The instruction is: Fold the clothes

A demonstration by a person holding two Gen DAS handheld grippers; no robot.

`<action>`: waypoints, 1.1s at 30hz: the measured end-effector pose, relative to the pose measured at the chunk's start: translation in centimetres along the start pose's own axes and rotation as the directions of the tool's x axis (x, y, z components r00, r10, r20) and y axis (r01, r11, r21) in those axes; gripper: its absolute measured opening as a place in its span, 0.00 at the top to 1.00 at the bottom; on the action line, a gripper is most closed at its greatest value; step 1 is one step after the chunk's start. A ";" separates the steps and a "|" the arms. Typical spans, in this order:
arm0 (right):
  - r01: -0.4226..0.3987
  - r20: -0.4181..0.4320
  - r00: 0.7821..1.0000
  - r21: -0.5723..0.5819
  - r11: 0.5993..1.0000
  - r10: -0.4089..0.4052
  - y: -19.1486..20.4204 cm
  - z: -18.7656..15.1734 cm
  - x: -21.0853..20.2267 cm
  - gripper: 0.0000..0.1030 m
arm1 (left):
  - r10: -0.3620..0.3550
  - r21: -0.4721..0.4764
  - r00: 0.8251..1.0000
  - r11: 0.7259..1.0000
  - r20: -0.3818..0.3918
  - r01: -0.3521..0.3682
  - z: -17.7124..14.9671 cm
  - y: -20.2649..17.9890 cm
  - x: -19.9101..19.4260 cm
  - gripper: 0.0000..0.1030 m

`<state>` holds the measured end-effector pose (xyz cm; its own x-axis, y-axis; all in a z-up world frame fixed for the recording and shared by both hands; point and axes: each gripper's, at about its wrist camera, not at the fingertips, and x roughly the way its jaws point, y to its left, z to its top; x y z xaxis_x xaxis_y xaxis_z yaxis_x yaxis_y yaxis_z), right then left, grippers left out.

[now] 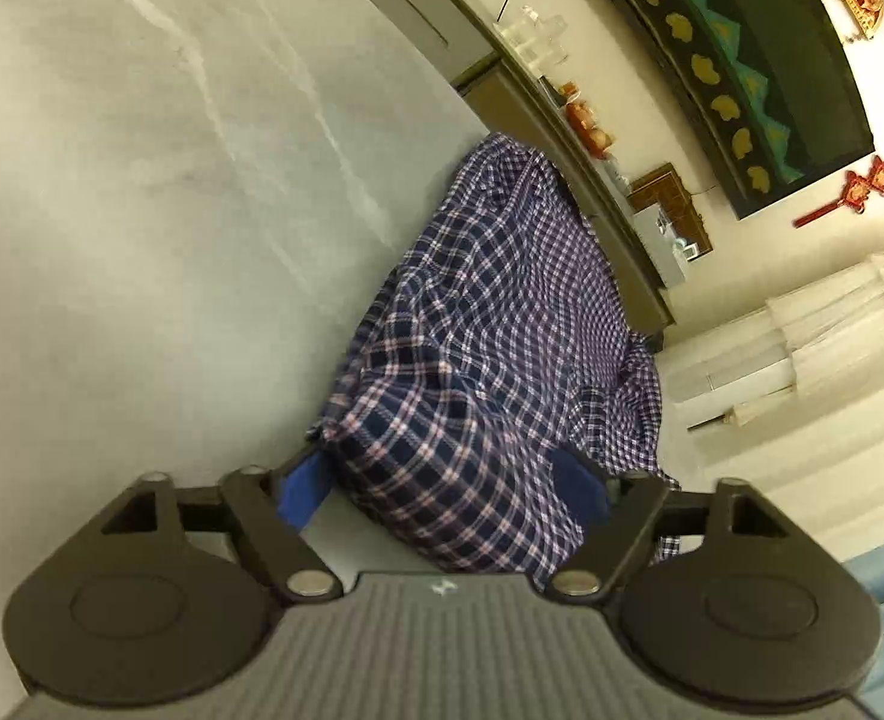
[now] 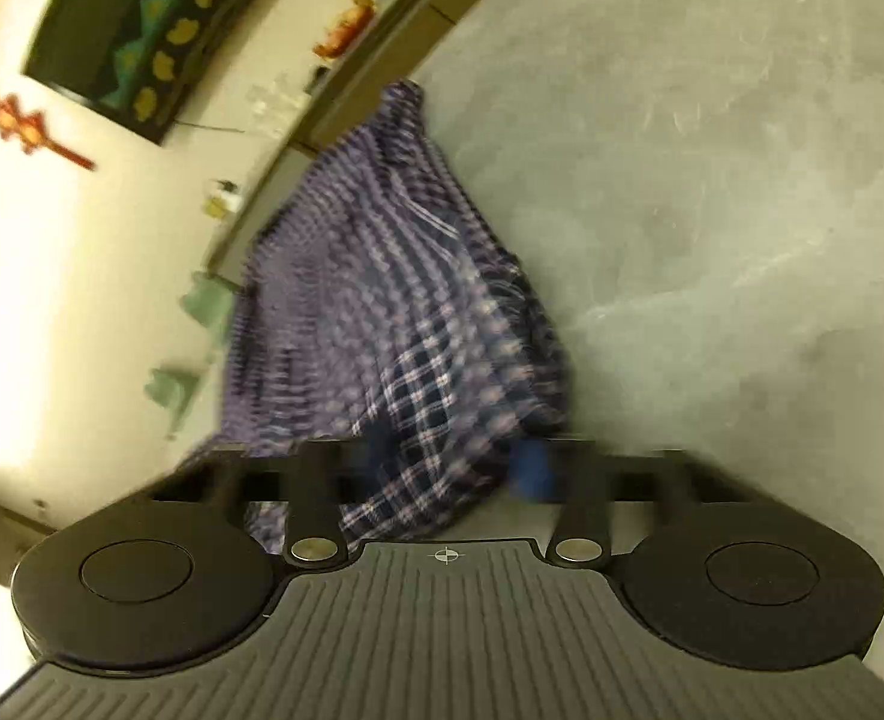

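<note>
Left wrist view has the plaid shirt [image 1: 490, 348] bunched between the blue pads [image 1: 299, 489] of the left gripper [image 1: 442, 492], which is clamped on a thick fold of it. From there the cloth runs away forward, draped across the grey marble table [image 1: 142, 210] toward its far edge. On the other side, though blurred, the right gripper [image 2: 442, 468] also pinches the shirt [image 2: 382, 300], the fabric rising ahead of it beside the tabletop [image 2: 712, 180].
</note>
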<state>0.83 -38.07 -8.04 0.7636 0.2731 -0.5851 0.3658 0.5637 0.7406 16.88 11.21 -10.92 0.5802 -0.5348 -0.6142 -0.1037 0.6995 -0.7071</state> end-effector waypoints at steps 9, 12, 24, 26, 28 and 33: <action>0.050 -0.012 0.999 -0.035 0.998 -0.051 -0.9 -3.7 -4.1 0.94 | 0.078 0.091 0.995 0.993 -0.064 -0.072 -3.6 1.0 -4.7 0.84; 0.067 -0.038 0.997 -0.083 0.994 -0.070 -1.7 -5.9 -7.1 0.93 | 0.095 0.129 0.992 0.988 -0.085 -0.083 -5.5 1.5 -7.4 0.74; 0.145 0.084 0.989 -0.576 0.804 -0.119 6.7 0.2 -7.0 0.64 | 0.113 0.366 0.992 0.927 -0.054 -0.086 1.0 -4.4 -4.9 0.57; 0.146 0.007 0.984 -0.617 0.774 -0.180 6.7 1.2 -3.3 0.65 | 0.167 0.388 0.983 0.913 -0.080 -0.124 2.0 -4.4 -3.0 0.60; 0.167 -0.066 0.961 -0.632 0.757 -0.268 5.7 2.0 -0.5 0.64 | 0.224 0.387 0.967 0.908 -0.120 -0.162 3.0 -3.7 -1.1 0.63; 0.103 -0.072 0.973 -0.713 0.693 -0.219 7.4 6.1 -0.7 0.43 | 0.122 0.449 0.990 0.890 -0.072 -0.077 7.5 -5.4 -3.6 0.39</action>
<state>6.26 -38.80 -0.18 0.6244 0.1983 -0.7555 -0.0471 0.9750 0.2171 21.45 12.90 -2.28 0.5039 -0.4785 -0.7191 0.2260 0.8766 -0.4249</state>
